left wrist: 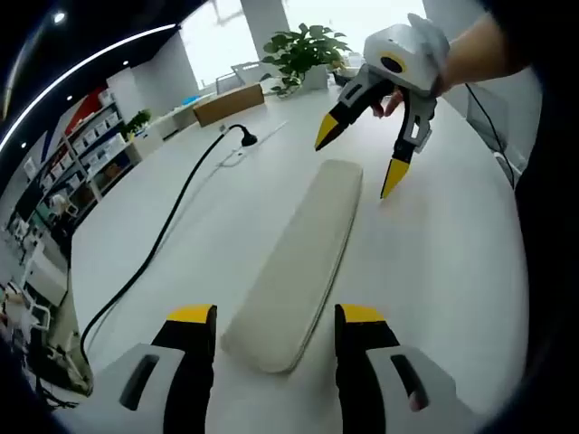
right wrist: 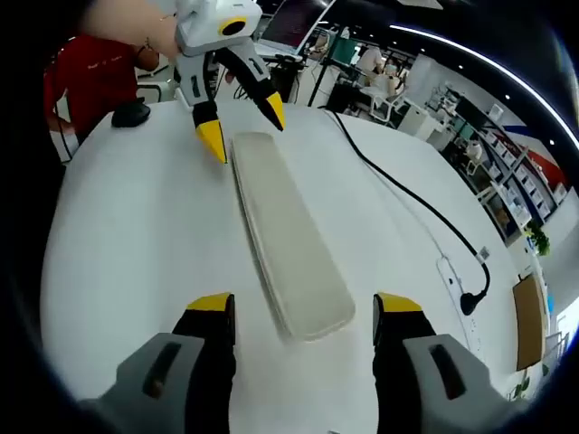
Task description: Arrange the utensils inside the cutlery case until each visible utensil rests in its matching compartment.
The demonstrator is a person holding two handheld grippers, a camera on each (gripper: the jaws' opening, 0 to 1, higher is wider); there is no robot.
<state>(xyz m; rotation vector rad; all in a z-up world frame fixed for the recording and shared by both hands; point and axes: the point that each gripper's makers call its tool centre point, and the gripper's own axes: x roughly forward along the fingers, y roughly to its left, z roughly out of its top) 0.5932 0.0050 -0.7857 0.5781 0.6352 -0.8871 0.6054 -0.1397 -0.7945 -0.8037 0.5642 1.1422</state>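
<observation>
A long, pale beige cutlery case point(left wrist: 303, 258) lies closed on the white table point(left wrist: 434, 271); no utensils show. My left gripper point(left wrist: 276, 318) stands open with its yellow-tipped jaws on either side of the case's near end, apart from it. The right gripper point(left wrist: 360, 161) comes in at the case's far end, open, tips straddling that end just above the table. In the right gripper view the same case point(right wrist: 288, 235) runs away from my open right gripper point(right wrist: 305, 307), and the left gripper point(right wrist: 241, 125) hovers open over the far end, held by a hand.
A black power cable point(left wrist: 163, 235) with a plug curves across the table left of the case, reaching a white power strip point(right wrist: 452, 276). A potted plant point(left wrist: 303, 50) and a cardboard box point(left wrist: 231, 101) sit at the far edge. A black mouse point(right wrist: 131, 113) lies near a person in red.
</observation>
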